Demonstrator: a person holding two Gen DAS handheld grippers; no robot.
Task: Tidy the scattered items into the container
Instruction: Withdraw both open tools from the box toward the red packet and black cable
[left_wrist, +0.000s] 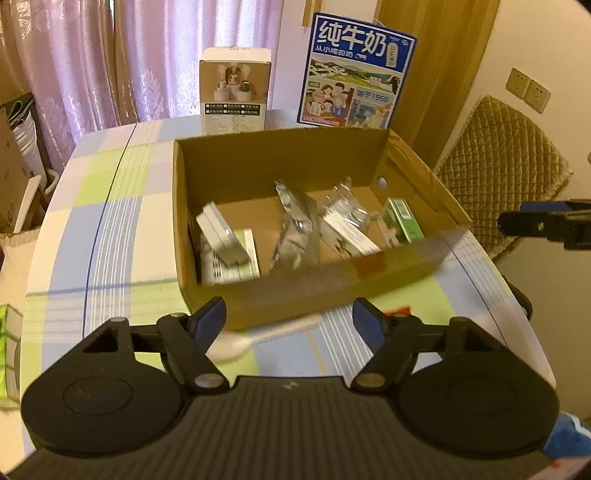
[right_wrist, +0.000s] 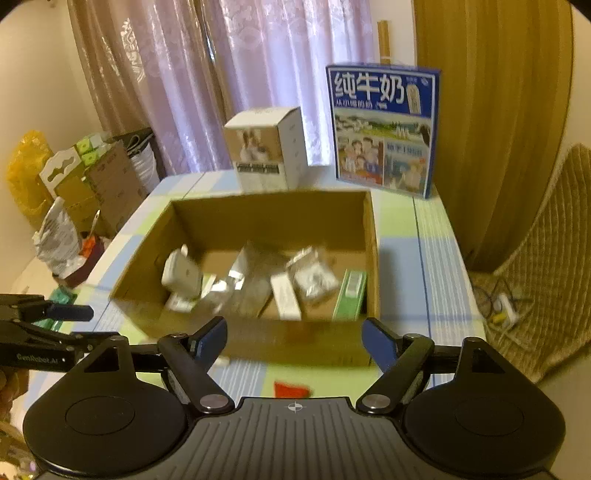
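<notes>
The checked tabletop (left_wrist: 110, 206) is occupied by an open cardboard box (left_wrist: 236, 166). Inside it are seen a white box (left_wrist: 221, 236), silver packets (left_wrist: 295, 229) and a green carton (left_wrist: 404, 219). A white spoon (left_wrist: 258, 338) is left just outside the box. The fingers of the left gripper (left_wrist: 291, 319) and right gripper (right_wrist: 295, 338) are spread, holding nothing.

Brown cardboard box (left_wrist: 295, 291); tablecloth (left_wrist: 122, 206) checked blue, green, white; blue milk carton (right_wrist: 384, 125); pink patterned curtains (right_wrist: 280, 74).
</notes>
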